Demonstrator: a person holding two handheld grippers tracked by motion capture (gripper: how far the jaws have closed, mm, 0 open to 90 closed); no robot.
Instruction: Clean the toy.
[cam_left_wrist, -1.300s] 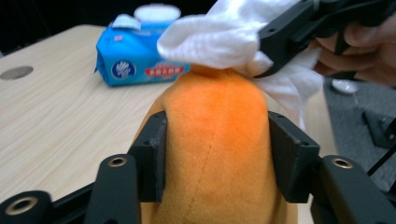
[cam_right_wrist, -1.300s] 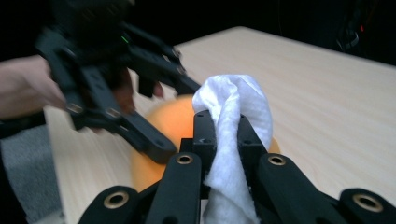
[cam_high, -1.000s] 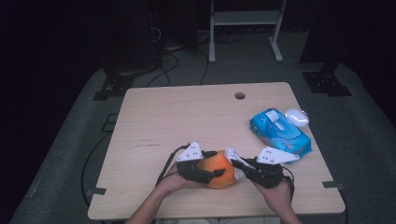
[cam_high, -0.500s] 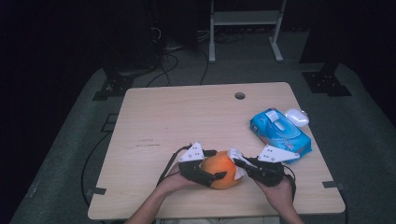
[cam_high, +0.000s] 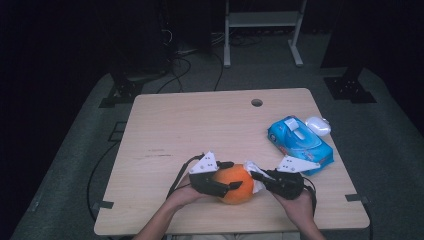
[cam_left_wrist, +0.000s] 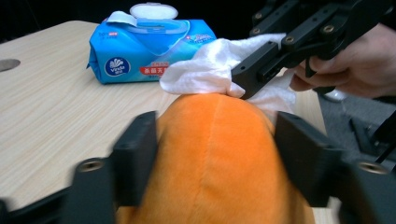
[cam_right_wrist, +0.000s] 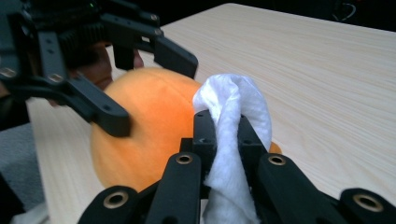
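**Orange toy held while a white wipe presses on it**

The left gripper (cam_high: 226, 181) has its two jaws around the orange plush toy (cam_high: 235, 183), one on each side and touching its fabric; they have just been closing a little on the toy between them. The toy rests on the table (cam_high: 200, 130) near its front edge. Just past the toy, the right gripper (cam_high: 258, 176) is clamped tight on a bunched white wipe (cam_right_wrist: 236, 140), and the wipe touches the toy's far side beyond the left jaws. Behind the right gripper, a blue pack of wipes (cam_high: 300, 143) lies well apart from the toy, its white lid (cam_left_wrist: 153, 10) flipped open.
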